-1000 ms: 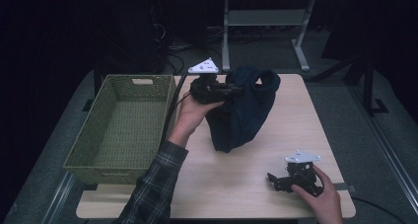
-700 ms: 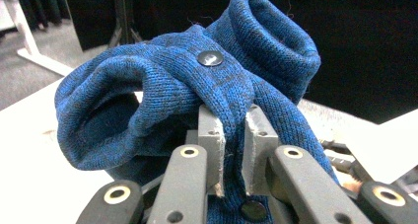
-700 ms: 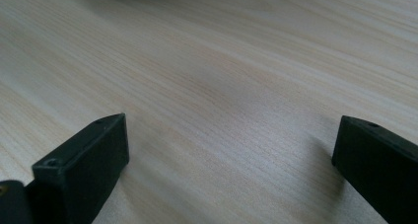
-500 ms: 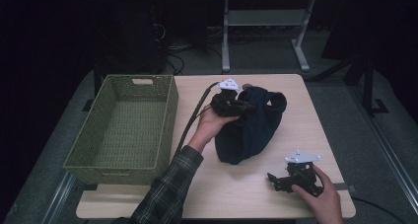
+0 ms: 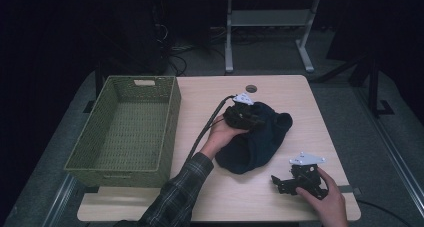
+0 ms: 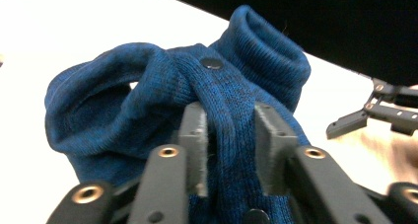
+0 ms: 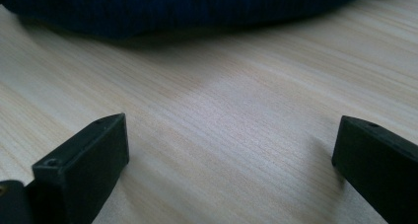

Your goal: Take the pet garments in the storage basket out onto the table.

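My left tongs (image 6: 229,150) pinch a fold of the dark blue knit garment (image 5: 260,139), which lies bunched mid-desk (image 5: 280,92), right of the green basket (image 5: 127,162). My right tongs (image 5: 285,179) rest wide apart near it. Next, I judge, lifting it leftward over the basket.

Green woven basket (image 5: 127,129) at the left of the light wooden surface (image 5: 310,122), dark blue knitted garment (image 5: 260,139) to its right, mid-surface.
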A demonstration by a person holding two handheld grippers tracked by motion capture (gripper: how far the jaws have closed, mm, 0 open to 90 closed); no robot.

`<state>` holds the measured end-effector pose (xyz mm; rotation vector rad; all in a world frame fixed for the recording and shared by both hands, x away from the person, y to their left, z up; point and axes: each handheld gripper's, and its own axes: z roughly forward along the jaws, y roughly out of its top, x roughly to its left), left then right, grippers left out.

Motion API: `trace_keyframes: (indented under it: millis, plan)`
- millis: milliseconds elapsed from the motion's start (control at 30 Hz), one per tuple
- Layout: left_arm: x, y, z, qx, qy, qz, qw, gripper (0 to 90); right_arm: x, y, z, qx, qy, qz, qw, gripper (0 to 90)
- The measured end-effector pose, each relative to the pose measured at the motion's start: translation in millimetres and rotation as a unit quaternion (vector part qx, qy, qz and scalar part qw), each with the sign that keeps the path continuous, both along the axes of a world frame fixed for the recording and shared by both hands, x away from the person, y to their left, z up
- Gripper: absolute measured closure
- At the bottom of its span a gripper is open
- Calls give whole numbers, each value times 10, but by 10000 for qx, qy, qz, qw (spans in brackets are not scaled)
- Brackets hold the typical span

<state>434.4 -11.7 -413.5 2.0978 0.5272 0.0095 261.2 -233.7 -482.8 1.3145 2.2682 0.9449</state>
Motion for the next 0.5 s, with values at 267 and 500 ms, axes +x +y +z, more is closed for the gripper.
trace_keyframes:
  millis: [267,500]
  plan:
    - [-16,51,54,149,-137,166,9997,314,0,0,0,0,-1,1,10000,5]
    - [-89,204,97,181,-161,385,9990,163,-1,1,-1,8,8,-4,10000,5]
